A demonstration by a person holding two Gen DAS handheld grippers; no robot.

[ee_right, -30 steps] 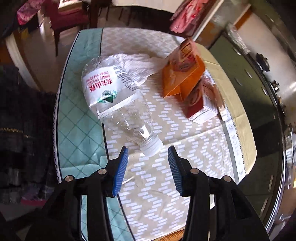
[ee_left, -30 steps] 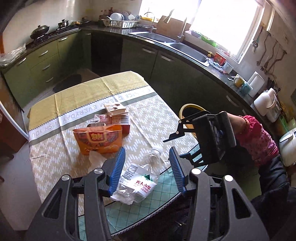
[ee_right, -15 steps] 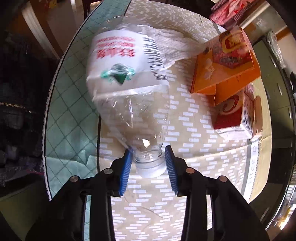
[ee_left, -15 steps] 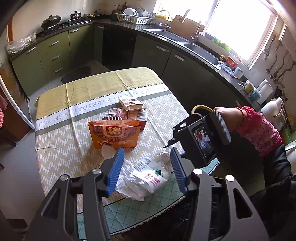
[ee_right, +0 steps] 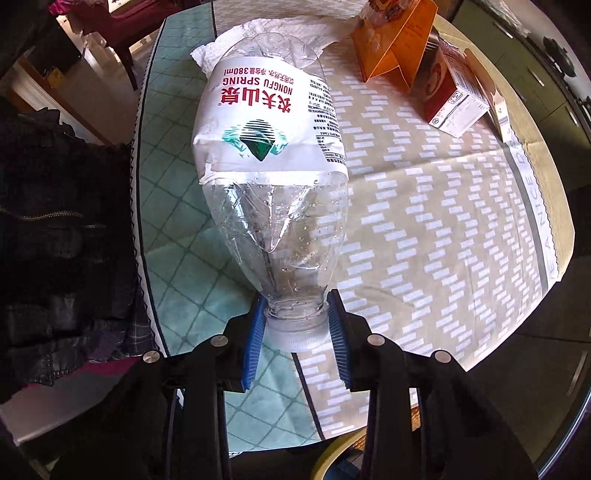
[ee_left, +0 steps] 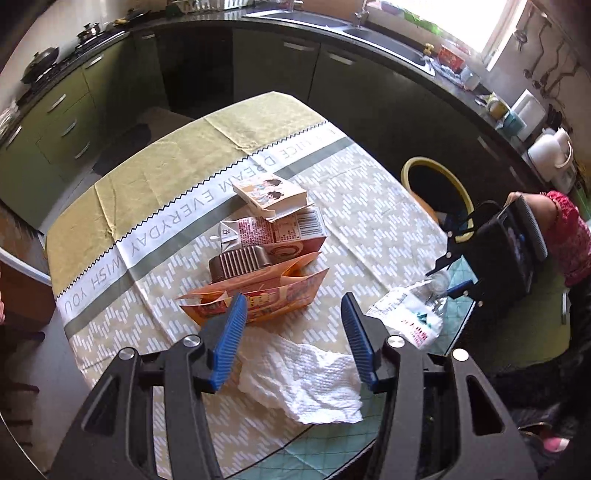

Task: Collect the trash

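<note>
My right gripper (ee_right: pixel 296 328) is shut on the white-capped neck of a crushed clear plastic bottle (ee_right: pixel 271 155) and holds it over the table's near edge; it also shows in the left wrist view (ee_left: pixel 408 314). My left gripper (ee_left: pixel 293 332) is open and empty above a crumpled white paper towel (ee_left: pixel 306 376), just in front of an orange paper bag (ee_left: pixel 258 295). Behind the bag lie a brown ridged wrapper (ee_left: pixel 240 263), a red-and-white carton (ee_left: pixel 273 232) and a small box (ee_left: pixel 271 195) stacked on it.
The round table wears a beige patterned cloth (ee_left: pixel 373 221) over a teal checked one (ee_right: pixel 173 206). A yellow-rimmed bin (ee_left: pixel 436 184) stands beyond the table's right side. Green cabinets and a dark counter (ee_left: pixel 332 33) ring the room. Dark clothing (ee_right: pixel 62 221) lies at the left.
My right gripper closed on the bottle's neck and lifted it off the paper towel toward the right. My left gripper drew back, and the towel now lies bare beneath it.
</note>
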